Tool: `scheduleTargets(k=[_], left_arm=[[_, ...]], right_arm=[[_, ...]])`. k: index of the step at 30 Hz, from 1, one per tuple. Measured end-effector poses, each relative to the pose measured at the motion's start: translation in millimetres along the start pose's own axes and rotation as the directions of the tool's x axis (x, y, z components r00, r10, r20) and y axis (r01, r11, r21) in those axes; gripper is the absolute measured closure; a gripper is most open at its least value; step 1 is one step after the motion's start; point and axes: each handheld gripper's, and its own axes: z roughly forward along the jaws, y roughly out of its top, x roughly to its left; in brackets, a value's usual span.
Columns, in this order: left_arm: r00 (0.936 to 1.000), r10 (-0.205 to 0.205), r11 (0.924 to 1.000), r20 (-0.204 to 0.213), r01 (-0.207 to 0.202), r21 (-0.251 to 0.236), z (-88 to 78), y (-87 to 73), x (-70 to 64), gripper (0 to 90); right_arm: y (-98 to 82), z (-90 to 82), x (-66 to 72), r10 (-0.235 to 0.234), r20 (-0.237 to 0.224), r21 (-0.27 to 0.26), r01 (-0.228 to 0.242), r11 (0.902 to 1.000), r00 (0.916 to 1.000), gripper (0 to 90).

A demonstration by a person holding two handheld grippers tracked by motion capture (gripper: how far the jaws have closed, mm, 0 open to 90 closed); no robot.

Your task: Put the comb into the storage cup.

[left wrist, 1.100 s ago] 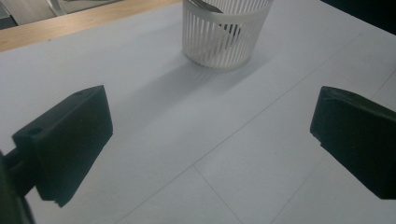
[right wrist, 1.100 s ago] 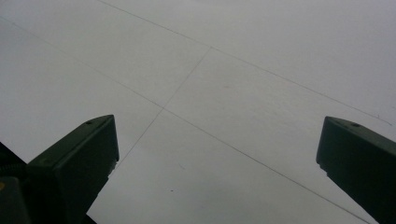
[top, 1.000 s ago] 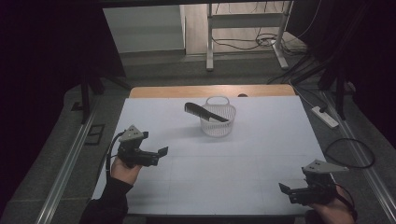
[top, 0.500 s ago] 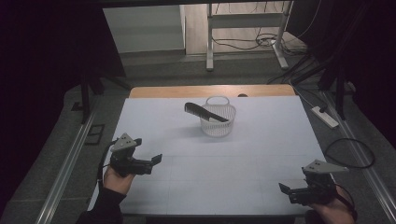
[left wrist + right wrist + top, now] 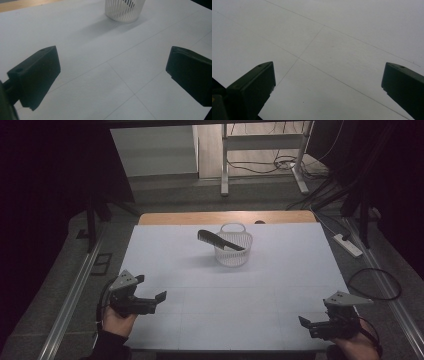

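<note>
The left tool [image 5: 159, 296] has drawn back toward the person's edge of the surface [image 5: 225, 290] and slid out toward its left side. A second ago it sat farther in, nearer the basket [image 5: 233, 246]; now it lies well apart from it, low over the surface near the left corner, with its jaws wide apart as before.

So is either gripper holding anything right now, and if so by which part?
Nothing is held. The left gripper and right gripper are both open over the white table.
</note>
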Motion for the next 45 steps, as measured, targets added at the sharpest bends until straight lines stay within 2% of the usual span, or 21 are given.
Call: scheduleTargets(k=[12, 27, 42, 45], left_arm=[[0.9992, -0.027, 0.9996, -0.03, 0.027, 0.0, -17.0, -15.1, 1.9, 0.1], [0.995, -0.049, 0.9974, -0.087, 0.053, 0.048, -30.3, -34.5, 0.1, 0.0], [0.9916, -0.018, 0.9927, -0.128, 0.033, 0.116, -31.1, -43.6, -7.5, 0.0], [0.9894, -0.004, 0.9885, -0.145, 0.026, 0.149, -27.5, -42.8, -9.1, 0.8]], right_arm=[[0.1, 0.1, 0.1, 0.001, 0.003, 0.0, -0.001, 1.0, 1.0, 0.0], [0.1, 0.2, 0.0, 0.004, 0.007, 0.002, -0.004, 1.0, 1.0, 0.0], [0.3, 0.3, 0.5, 0.004, 0.011, 0.002, -0.004, 1.0, 0.9999, 0.0], [0.4, 0.5, 0.6, 0.001, 0.011, 0.003, -0.002, 1.0, 0.9999, 0.0]])
